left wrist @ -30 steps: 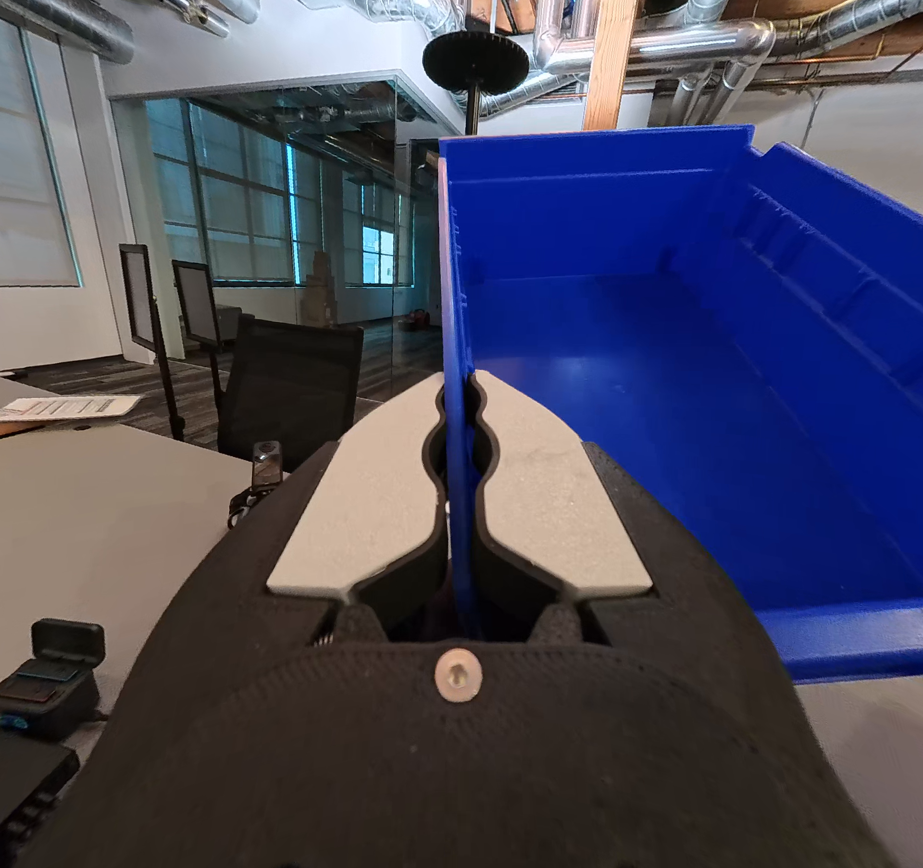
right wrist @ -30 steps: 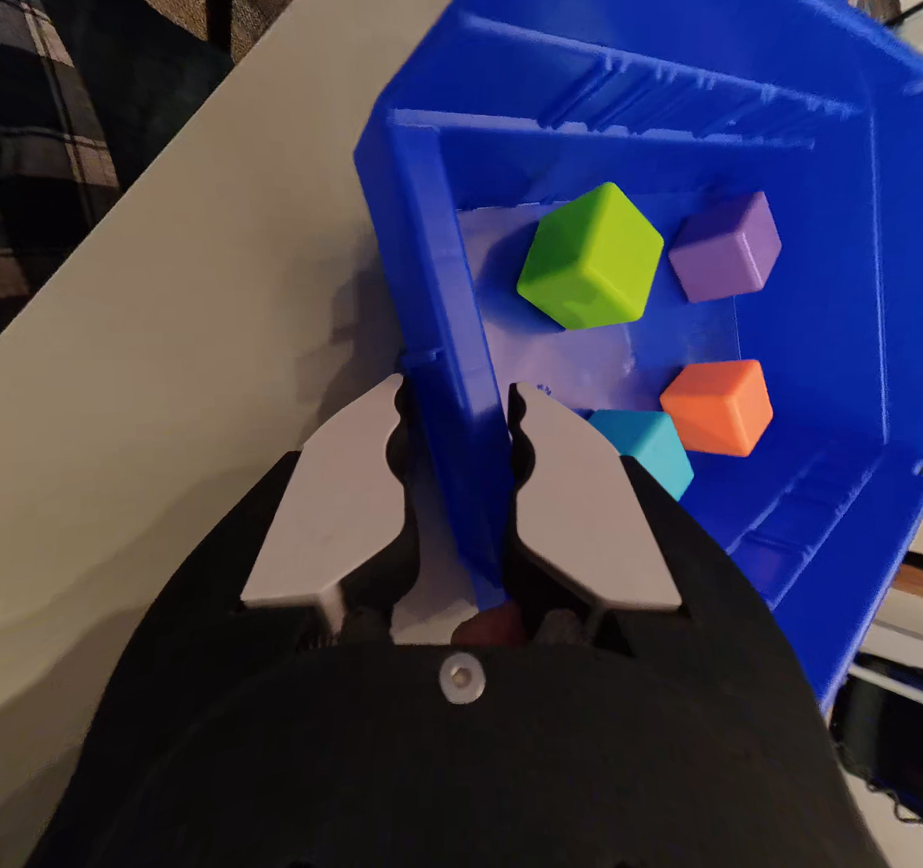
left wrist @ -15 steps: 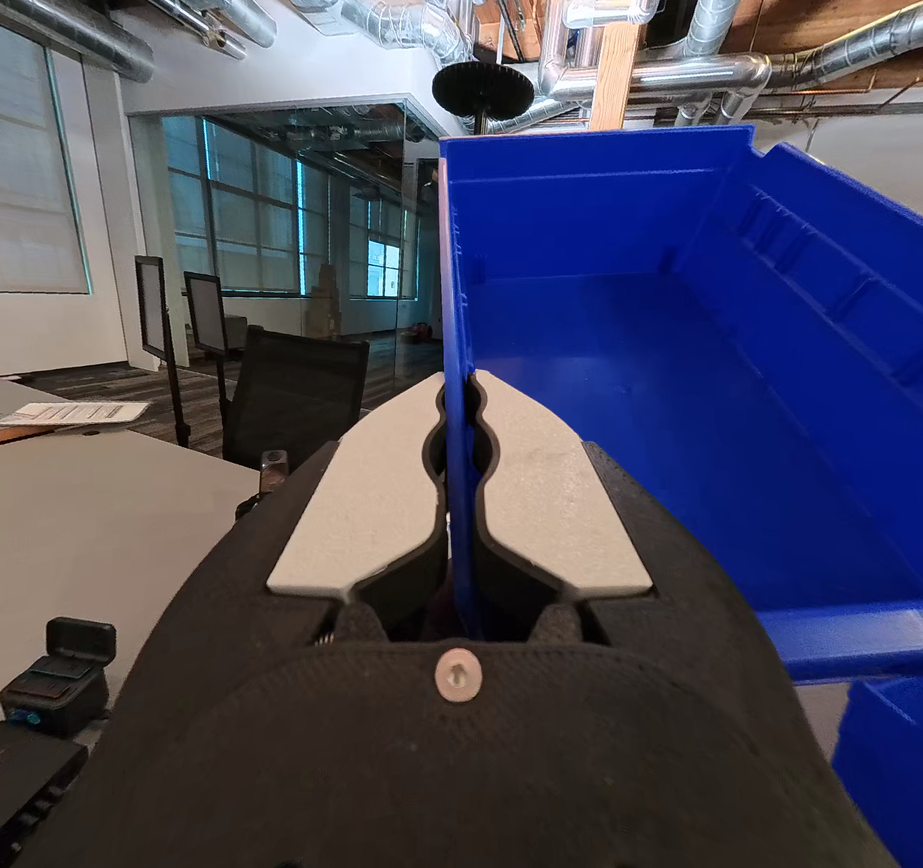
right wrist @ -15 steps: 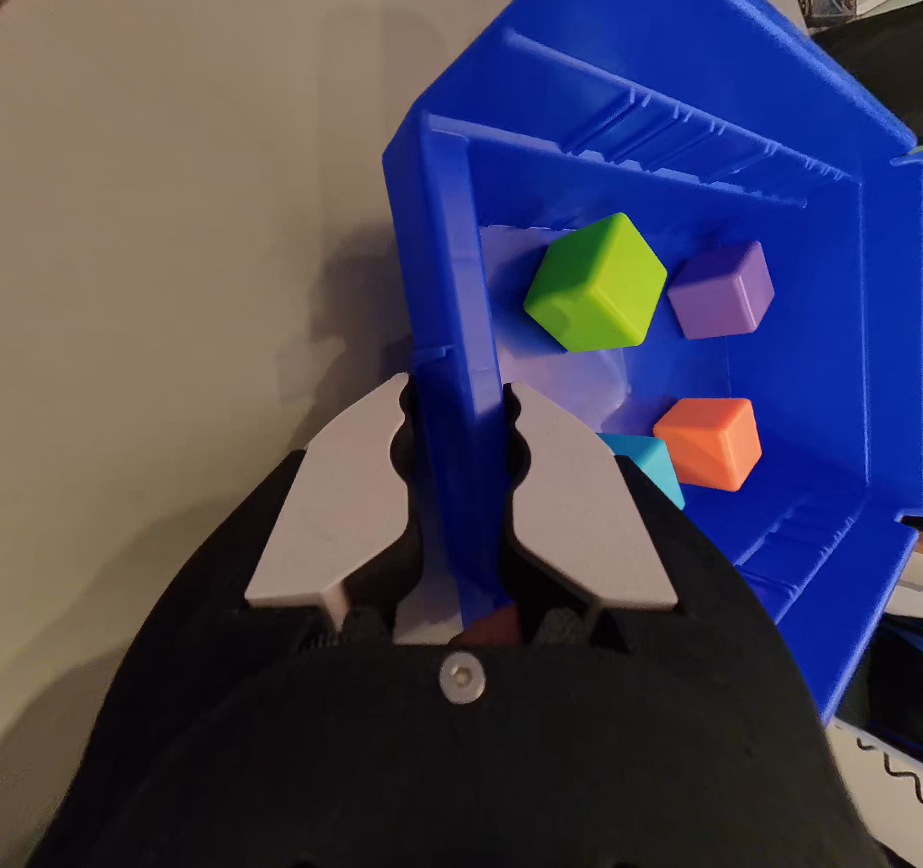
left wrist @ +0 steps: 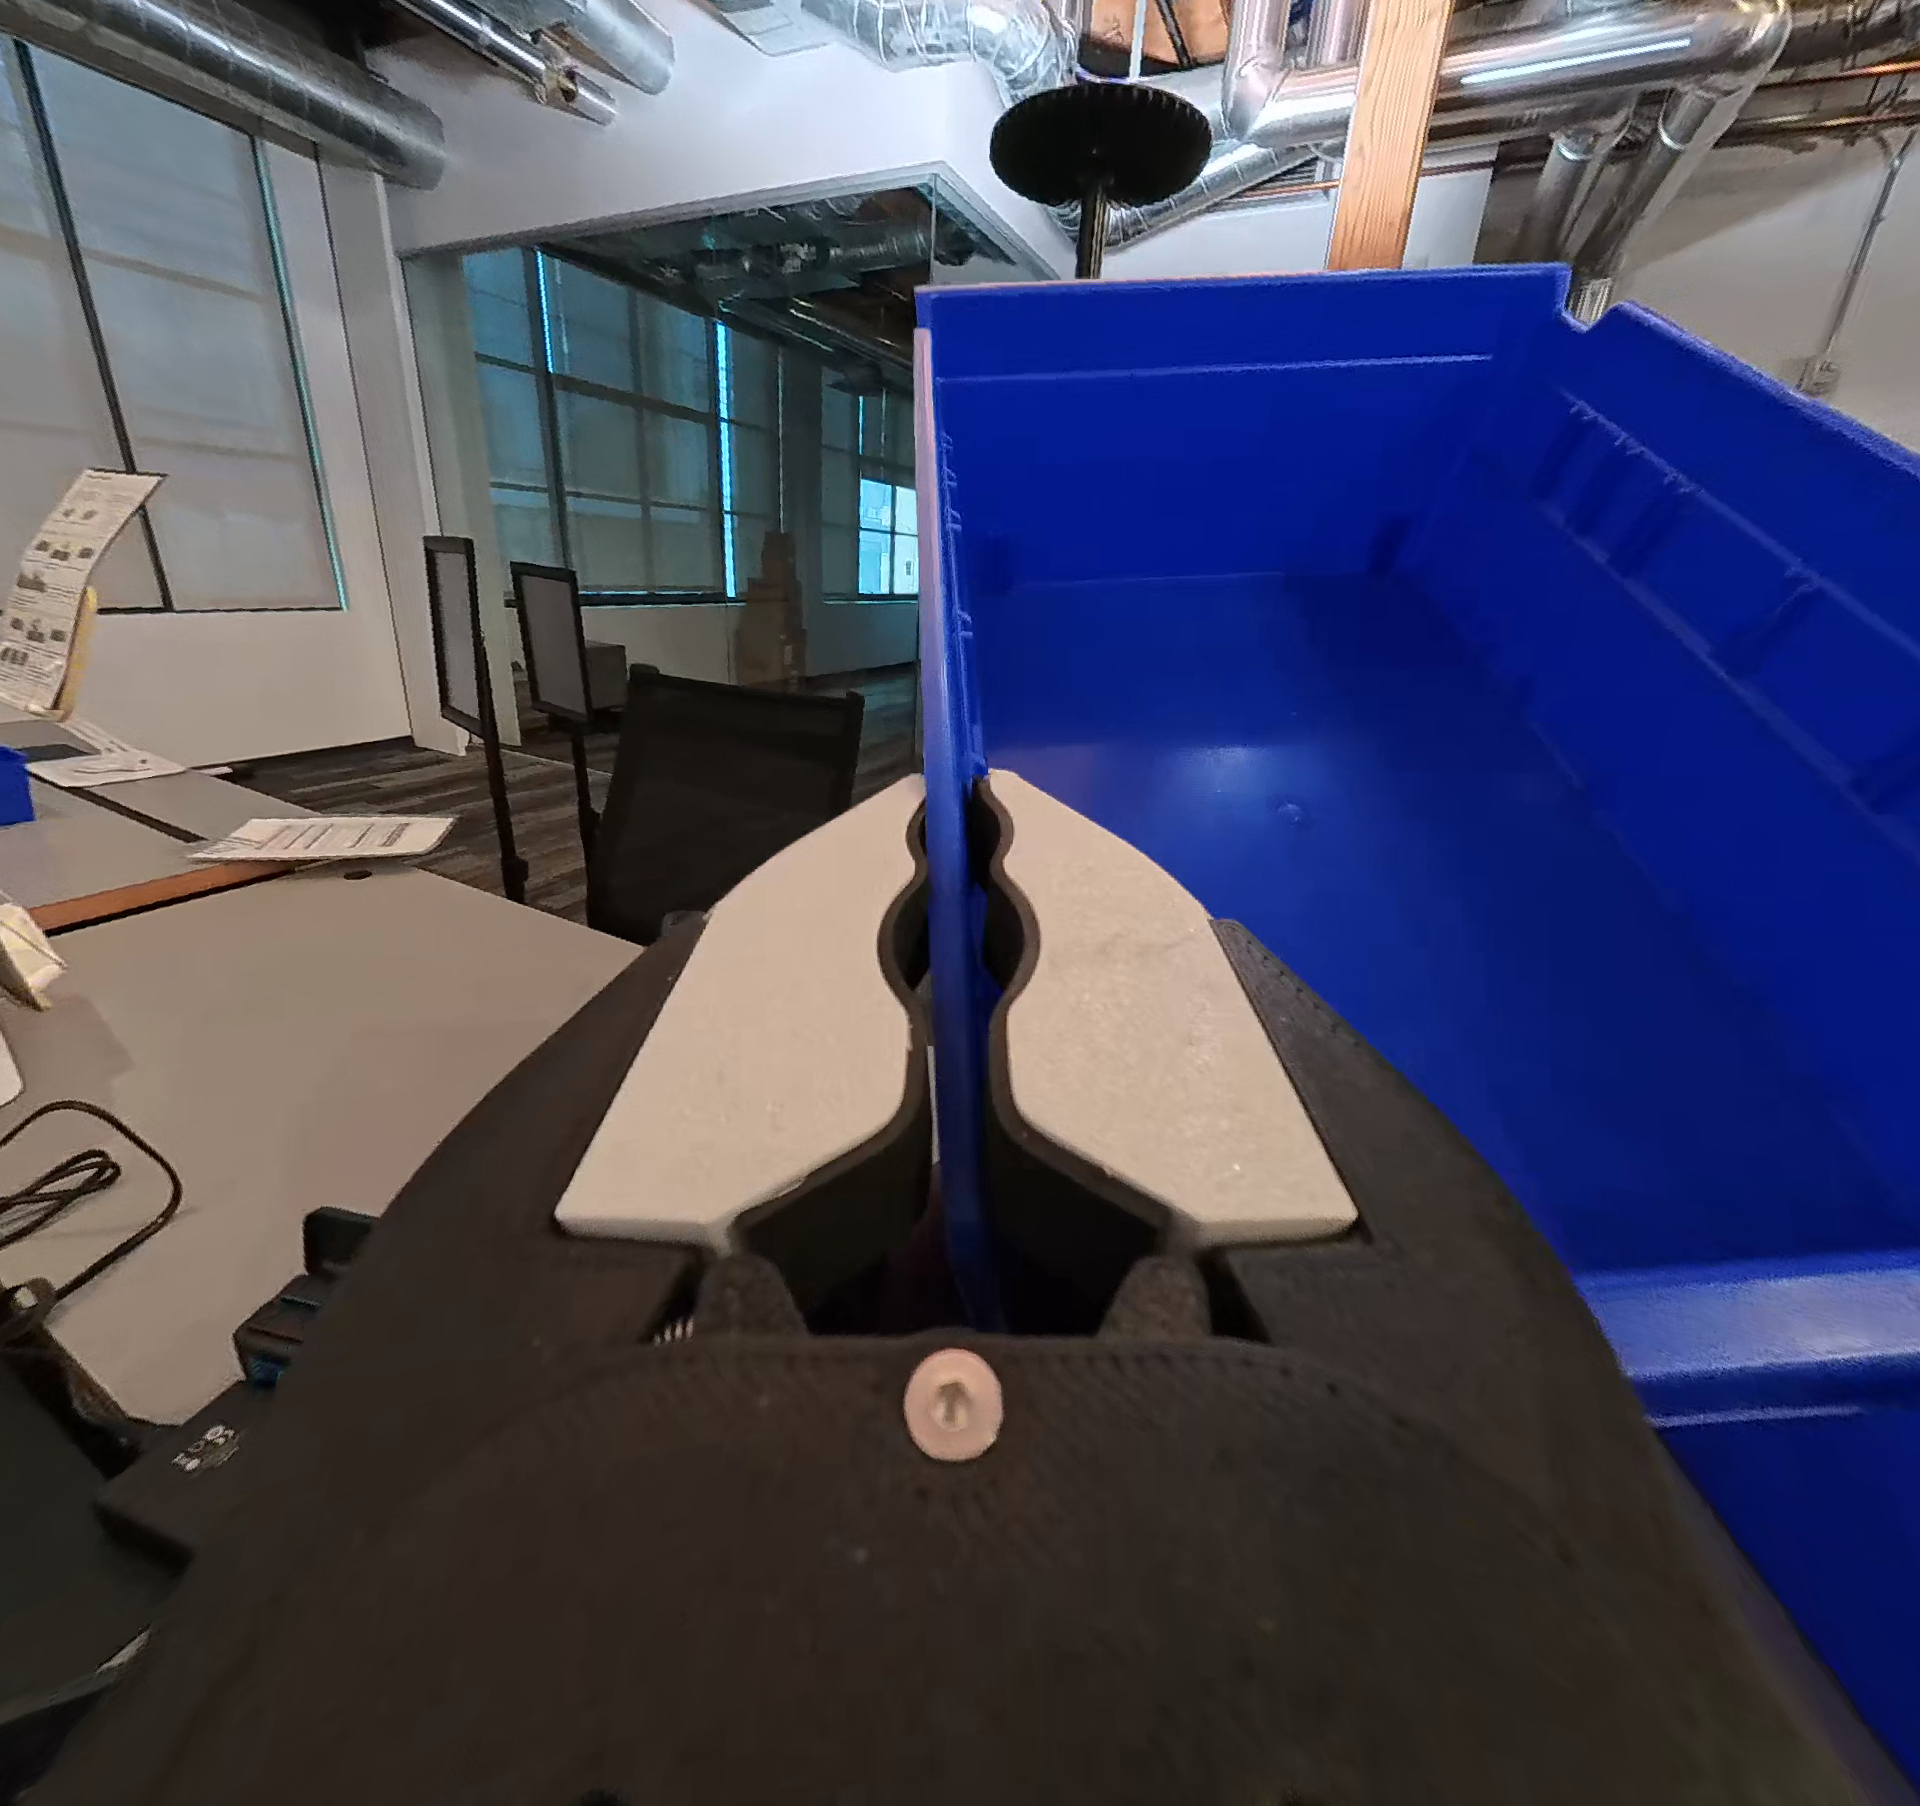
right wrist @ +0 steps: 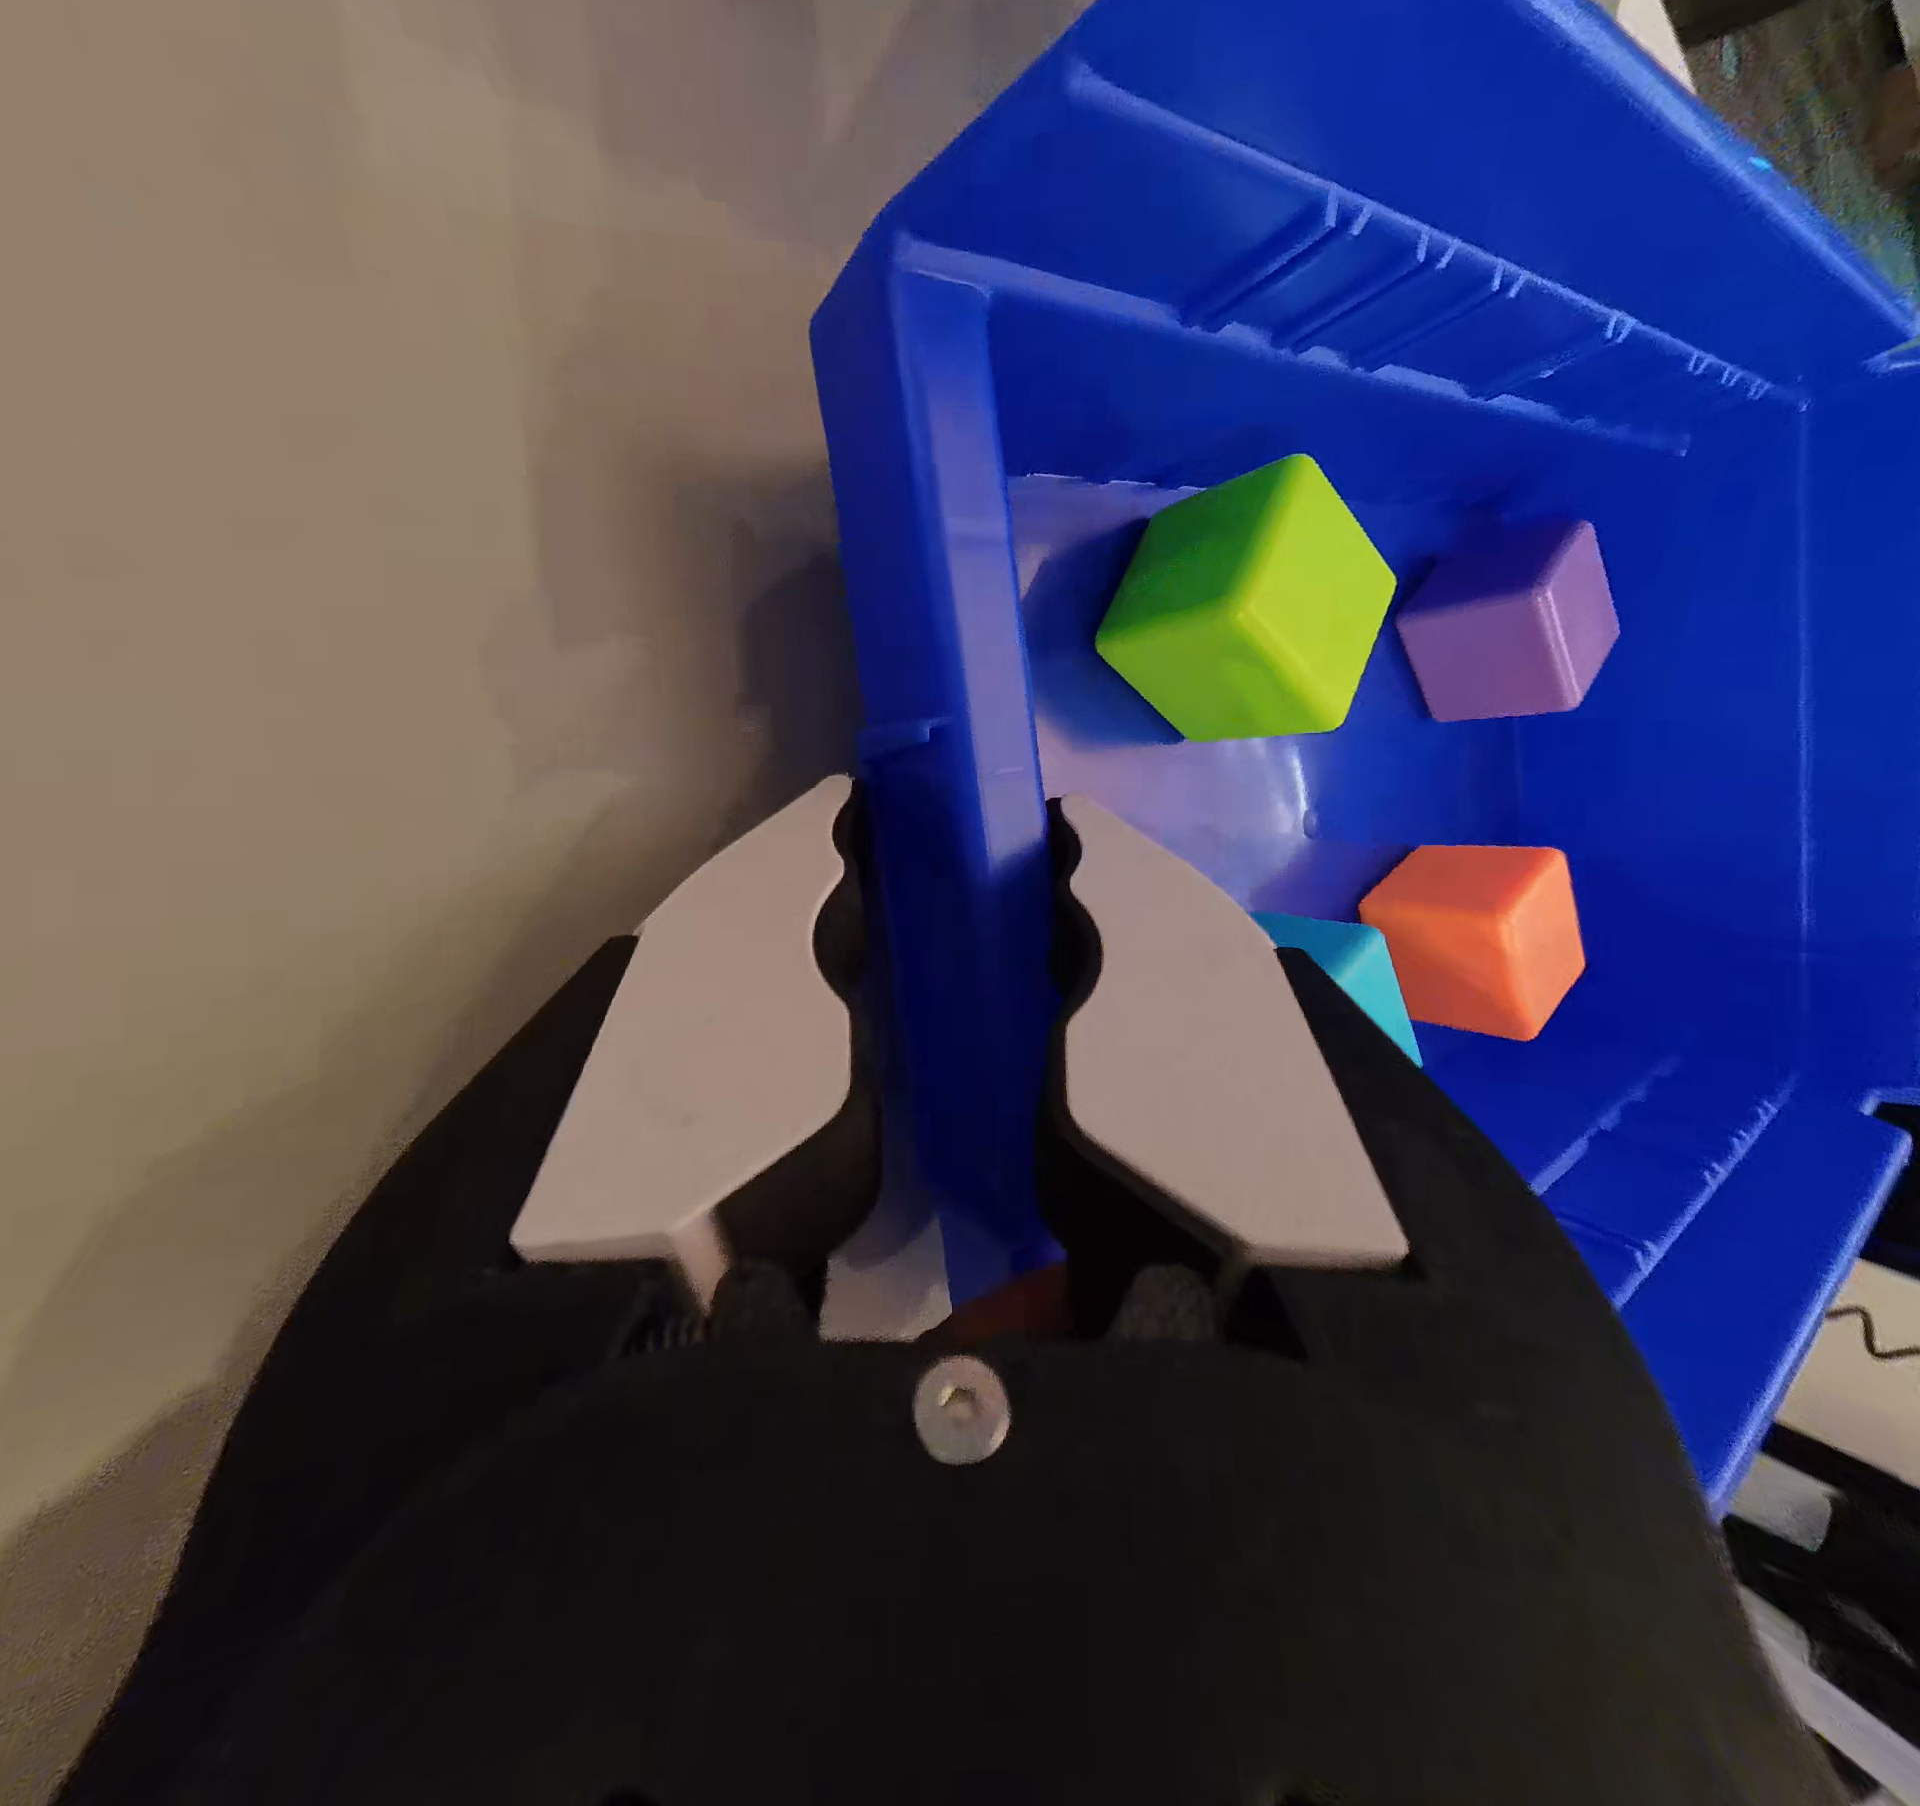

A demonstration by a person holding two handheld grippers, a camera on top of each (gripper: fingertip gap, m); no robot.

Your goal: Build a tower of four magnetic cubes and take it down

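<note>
Both grippers clamp bin walls while the bins are carried; the cubes ride along unstacked.

The left gripper grips an empty blue bin, which has risen: more desk shows lower left. The right gripper pinches a cube bin that has shifted right; green cube, purple cube, orange cube and teal cube lie centre right. Stacking hasn't begun.

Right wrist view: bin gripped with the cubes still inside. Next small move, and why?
Probably tip the blue plastic bin further so the cubes slide out. The right gripper is clamped on its side wall, and the lime green cube, purple cube, orange cube and teal cube lie inside, unstacked.
</note>
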